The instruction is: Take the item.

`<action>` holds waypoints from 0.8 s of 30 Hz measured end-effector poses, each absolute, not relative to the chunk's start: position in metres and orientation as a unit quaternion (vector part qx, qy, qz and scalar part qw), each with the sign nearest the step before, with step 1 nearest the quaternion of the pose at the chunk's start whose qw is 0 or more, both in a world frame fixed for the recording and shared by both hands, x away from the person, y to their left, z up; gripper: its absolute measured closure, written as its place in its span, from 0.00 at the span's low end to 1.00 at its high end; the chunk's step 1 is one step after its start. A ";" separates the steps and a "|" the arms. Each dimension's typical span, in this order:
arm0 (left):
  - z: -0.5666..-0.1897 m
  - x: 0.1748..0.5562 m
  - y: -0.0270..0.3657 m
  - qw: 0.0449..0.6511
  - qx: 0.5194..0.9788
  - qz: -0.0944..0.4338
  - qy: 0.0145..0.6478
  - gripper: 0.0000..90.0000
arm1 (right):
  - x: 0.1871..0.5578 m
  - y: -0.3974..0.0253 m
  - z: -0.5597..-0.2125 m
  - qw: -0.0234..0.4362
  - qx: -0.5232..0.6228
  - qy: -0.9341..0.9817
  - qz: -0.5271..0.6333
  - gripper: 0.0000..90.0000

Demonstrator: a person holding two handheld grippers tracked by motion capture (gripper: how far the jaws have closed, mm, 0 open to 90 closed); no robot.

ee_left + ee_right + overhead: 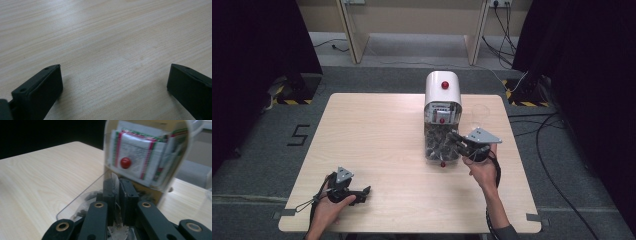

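Observation:
A white-topped storage box (442,88) stands at the table's back centre. Its upper clear bin holds white sachets (136,152) behind a red knob (125,163). Dark tea bags (436,145) fill the lower bin, whose clear flap (77,203) is tipped open. My right gripper (458,140) reaches into that lower bin from the right. In the right gripper view it (117,188) is shut on a thin translucent tea bag (114,180). My left gripper (363,192) rests near the front left edge, open and empty, its jaws wide apart over bare wood (115,75).
A clear glass (480,116) stands just right of the box, close behind my right hand. The pale wooden table (377,135) has broad free room to the left and front. Cables (557,150) run over the floor at the right.

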State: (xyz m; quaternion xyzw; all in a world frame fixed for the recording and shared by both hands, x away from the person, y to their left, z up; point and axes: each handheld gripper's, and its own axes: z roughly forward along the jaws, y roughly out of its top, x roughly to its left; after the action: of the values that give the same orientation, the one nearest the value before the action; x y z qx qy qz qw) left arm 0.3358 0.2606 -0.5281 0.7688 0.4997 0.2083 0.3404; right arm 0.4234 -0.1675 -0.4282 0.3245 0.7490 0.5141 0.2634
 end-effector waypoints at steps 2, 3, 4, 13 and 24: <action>-0.528 0.336 0.261 0.340 0.769 0.208 0.500 0.00 | 0.424 -0.175 -0.426 0.268 0.332 0.743 0.516 0.94; -0.528 0.336 0.261 0.340 0.769 0.208 0.500 0.00 | 0.424 -0.179 -0.425 0.270 0.334 0.740 0.517 0.94; -0.528 0.336 0.261 0.340 0.769 0.208 0.500 0.00 | 0.424 -0.182 -0.424 0.275 0.338 0.737 0.517 0.94; -0.528 0.336 0.261 0.340 0.769 0.208 0.500 0.00 | 0.427 -0.211 -0.421 0.309 0.368 0.717 0.505 0.94; -0.528 0.336 0.261 0.340 0.769 0.208 0.500 0.00 | 0.441 -0.240 -0.425 0.322 0.401 0.695 0.502 0.94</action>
State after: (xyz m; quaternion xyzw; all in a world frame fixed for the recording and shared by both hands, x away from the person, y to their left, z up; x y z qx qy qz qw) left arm 0.3359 0.2606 -0.5281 0.7688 0.4996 0.2084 0.3404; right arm 0.4408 -0.2396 -0.4253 0.4007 0.6955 0.5021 0.3220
